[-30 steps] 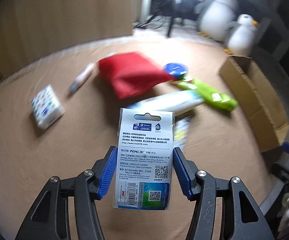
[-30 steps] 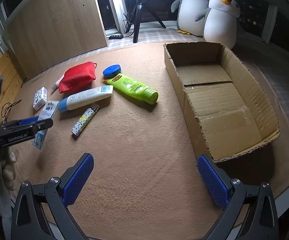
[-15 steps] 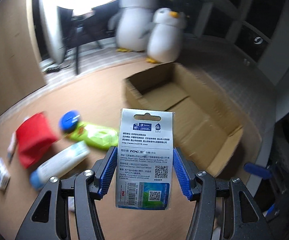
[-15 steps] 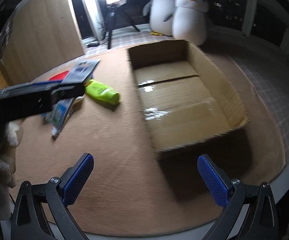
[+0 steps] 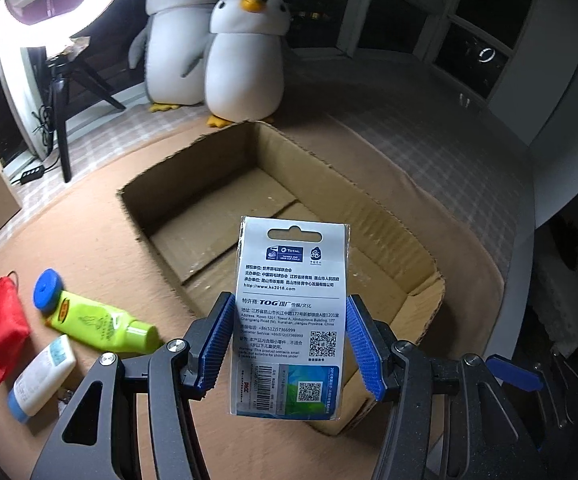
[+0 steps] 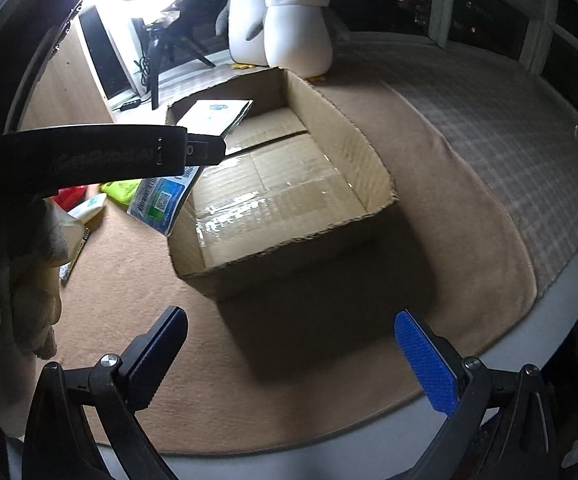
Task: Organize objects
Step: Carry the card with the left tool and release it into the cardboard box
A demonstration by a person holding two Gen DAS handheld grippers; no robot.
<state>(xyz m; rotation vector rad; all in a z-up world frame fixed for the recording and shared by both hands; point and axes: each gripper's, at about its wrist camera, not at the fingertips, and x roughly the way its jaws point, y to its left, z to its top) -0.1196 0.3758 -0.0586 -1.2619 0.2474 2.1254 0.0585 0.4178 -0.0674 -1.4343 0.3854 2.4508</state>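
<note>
Left gripper pinches a flat retail blister card by its two side edges, the blue pads pressed against the packaging, printed back facing the camera with barcode and QR codes at the bottom. From the left wrist view the card hangs above the near right part of the open cardboard box; from the right wrist view it sits tilted over the box's left wall, and whether it is fully above the opening I cannot tell.

Going left to right across the tan mat: by its left edge lies a red pouch, with a white tube with a blue cap just in front of it. Next comes a blue round lid, touching the end of a lime-green tube that points toward the box. The box stands toward the mat's right side, nothing in it, its bottom flaps taped.

Behind the box's far corner two plush penguins sit side by side, and a ring light on a tripod glows at the far left.

Right gripper is spread wide with nothing between its pads, hovering over the mat's near edge in front of the box. A gloved hand carries the left tool.
</note>
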